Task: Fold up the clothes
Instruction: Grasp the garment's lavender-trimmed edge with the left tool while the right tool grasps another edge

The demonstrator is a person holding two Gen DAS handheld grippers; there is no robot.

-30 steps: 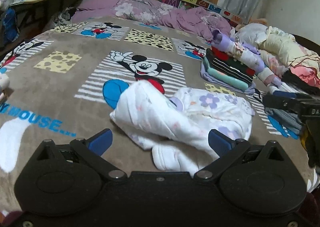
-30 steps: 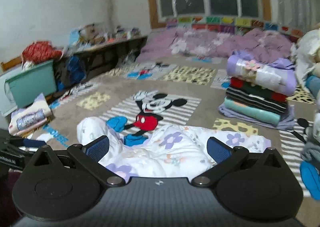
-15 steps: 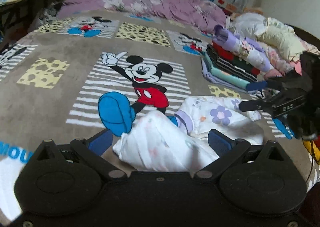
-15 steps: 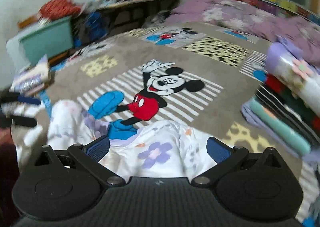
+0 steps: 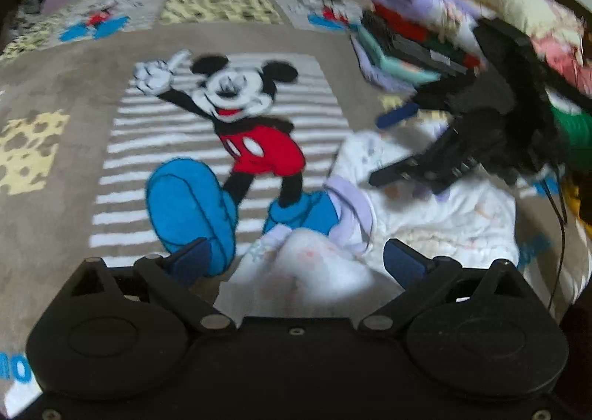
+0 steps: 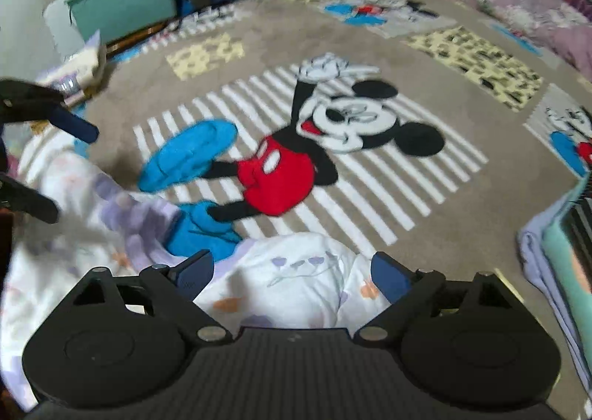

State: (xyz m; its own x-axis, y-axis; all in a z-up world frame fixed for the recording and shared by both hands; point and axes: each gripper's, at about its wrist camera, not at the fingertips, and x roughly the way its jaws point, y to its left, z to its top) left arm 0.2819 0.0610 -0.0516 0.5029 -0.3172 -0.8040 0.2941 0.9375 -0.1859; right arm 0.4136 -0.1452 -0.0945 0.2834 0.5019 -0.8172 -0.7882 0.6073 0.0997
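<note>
While both grippers are tilting down over the bed, the scene is reading like this:

Garment: a white floral garment point(image 5: 436, 213) is lying crumpled on the brown cartoon-mouse blanket point(image 5: 66, 80), near the bottom of both views and partly covering the printed blue shoe.
Left gripper: the left gripper point(image 5: 296, 257) is standing with its fingers spread wide; a rounded fold of the cloth is bulging between the blue pads point(image 5: 190, 257), and no pad is pressing on it.
Right gripper: the right gripper point(image 6: 292, 270) is also standing spread, its jaws having just been closing a little; a white hump with purple flowers is sitting between the fingertips, not yet pinched.
Folded pile: a stack of folded clothes point(image 5: 403, 50) is resting beside the garment, toward the right edge.
Sharpness: both views are smearing with motion blur.
</note>
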